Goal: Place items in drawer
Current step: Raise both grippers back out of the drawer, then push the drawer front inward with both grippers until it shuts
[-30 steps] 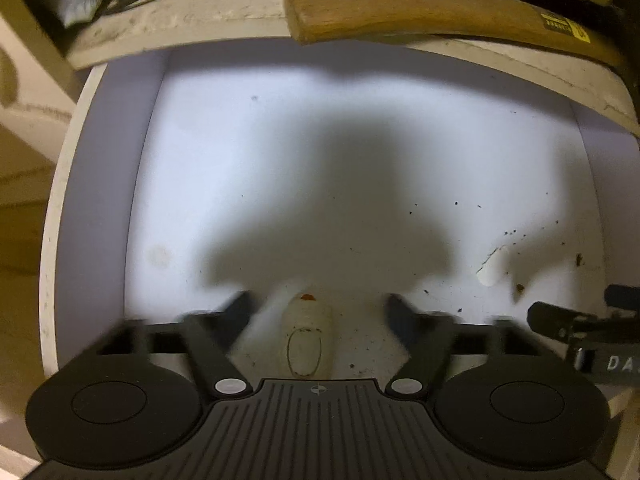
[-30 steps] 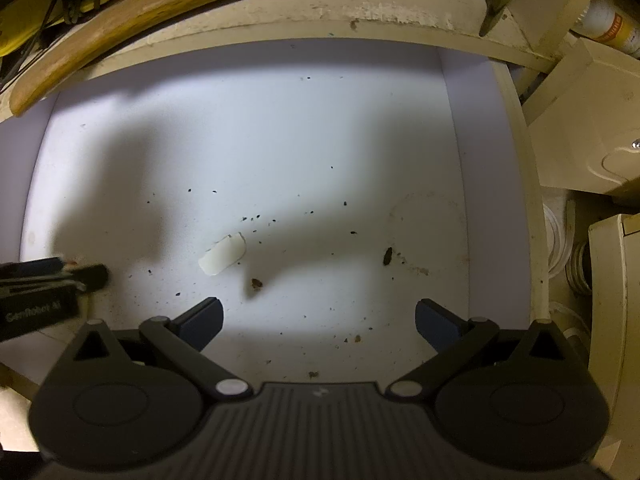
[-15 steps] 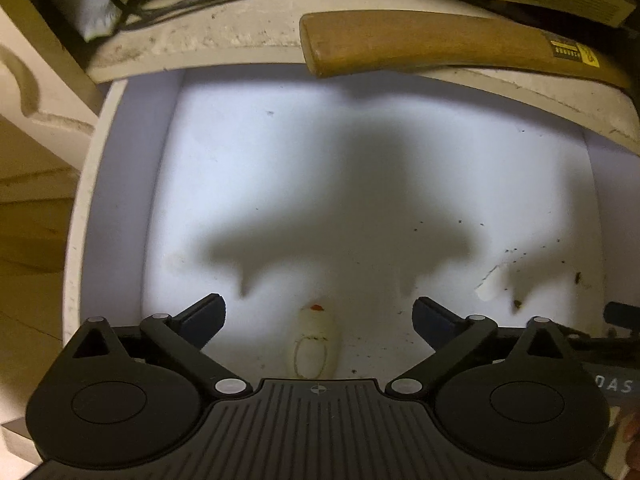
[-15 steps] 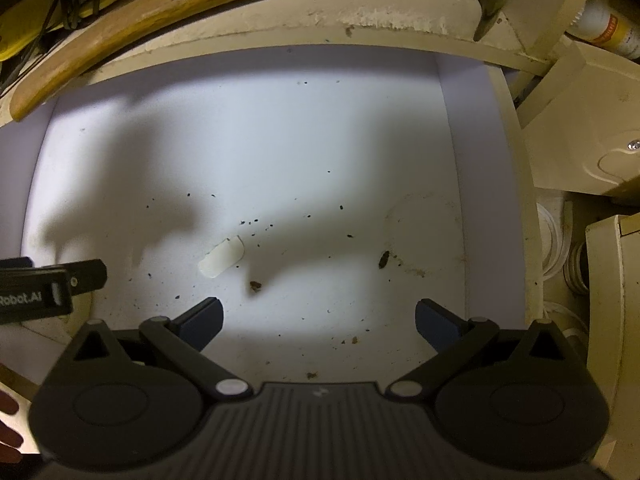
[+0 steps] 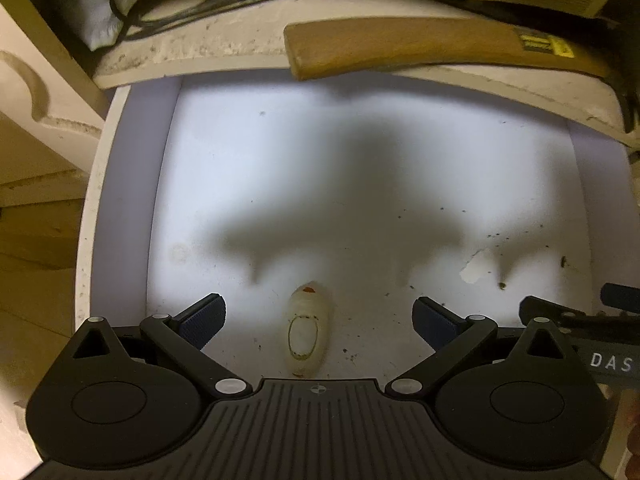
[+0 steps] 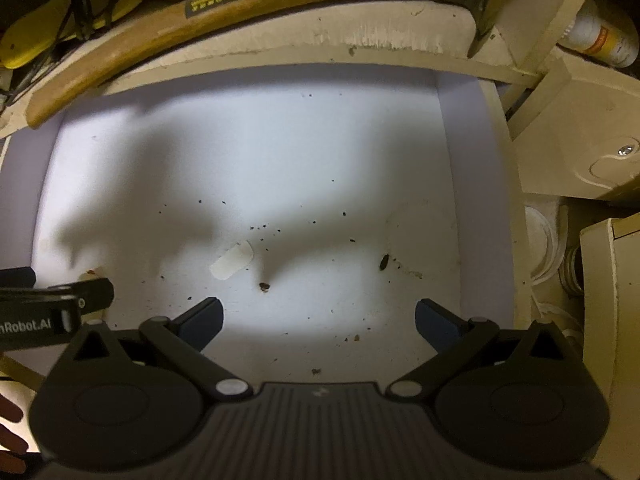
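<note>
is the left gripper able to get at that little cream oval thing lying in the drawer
Probably yes: the left gripper is open, the cream oval item lies between its fingers on the drawer floor, and nothing sits in the way.

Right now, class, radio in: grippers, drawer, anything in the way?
Left gripper open, empty. Right gripper open, empty. Small cream item lying in the white drawer. Crumbs only; wooden handle above the back edge.
</note>
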Demonstrator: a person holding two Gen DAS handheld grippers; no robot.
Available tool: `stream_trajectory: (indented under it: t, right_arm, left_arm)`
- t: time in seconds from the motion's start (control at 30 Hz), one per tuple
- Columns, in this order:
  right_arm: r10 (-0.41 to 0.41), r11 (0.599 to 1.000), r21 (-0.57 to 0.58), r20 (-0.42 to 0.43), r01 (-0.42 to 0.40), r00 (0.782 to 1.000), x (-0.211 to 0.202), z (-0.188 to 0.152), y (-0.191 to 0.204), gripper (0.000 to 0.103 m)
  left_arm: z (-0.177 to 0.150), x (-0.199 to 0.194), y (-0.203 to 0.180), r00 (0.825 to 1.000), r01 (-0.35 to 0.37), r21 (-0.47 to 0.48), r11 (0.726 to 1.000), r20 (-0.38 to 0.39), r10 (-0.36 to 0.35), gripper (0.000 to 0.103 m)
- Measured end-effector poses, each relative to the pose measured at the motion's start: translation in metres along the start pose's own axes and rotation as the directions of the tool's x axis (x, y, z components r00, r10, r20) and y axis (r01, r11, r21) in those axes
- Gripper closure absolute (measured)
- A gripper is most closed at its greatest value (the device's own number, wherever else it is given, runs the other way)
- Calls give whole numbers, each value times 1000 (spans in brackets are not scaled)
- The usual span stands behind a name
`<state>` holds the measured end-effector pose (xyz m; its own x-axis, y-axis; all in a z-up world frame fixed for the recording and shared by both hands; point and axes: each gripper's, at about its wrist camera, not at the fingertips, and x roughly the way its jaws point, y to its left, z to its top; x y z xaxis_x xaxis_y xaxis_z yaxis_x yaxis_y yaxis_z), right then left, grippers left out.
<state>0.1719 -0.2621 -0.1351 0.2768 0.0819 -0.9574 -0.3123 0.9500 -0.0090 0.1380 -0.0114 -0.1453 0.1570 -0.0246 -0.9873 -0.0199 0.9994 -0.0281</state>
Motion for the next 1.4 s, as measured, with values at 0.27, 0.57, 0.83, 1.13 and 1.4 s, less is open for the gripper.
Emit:
stream_trajectory:
  t: [0.27,0.57,0.83,1.13,1.4]
  right_arm:
    - [7,1000,-3,42,-7,999,-25,-2,-1,0]
    - [-2,1000,-5,95,2,995,-50,-7,-1,0]
    - [8,1000,-21,137,-5,991,-73,-14,3,0]
    - [30,1000,-5,195,-29,980,-100,-23,3,0]
    - [35,999,-11,191,-34,981,-104,-31,2,0]
  left_arm:
    - [4,-28,-6,998,7,5,1000,59,-7,0]
    - [-5,-54,-4,995,21,-7,1000,102,-21,0]
    - [-10,-77,-6,987,29,-5,1000,160,-28,0]
    - [-17,-95,-5,978,35,-18,999,205,-30,0]
    - [-24,-98,-2,980,30,-27,999,197,-24,0]
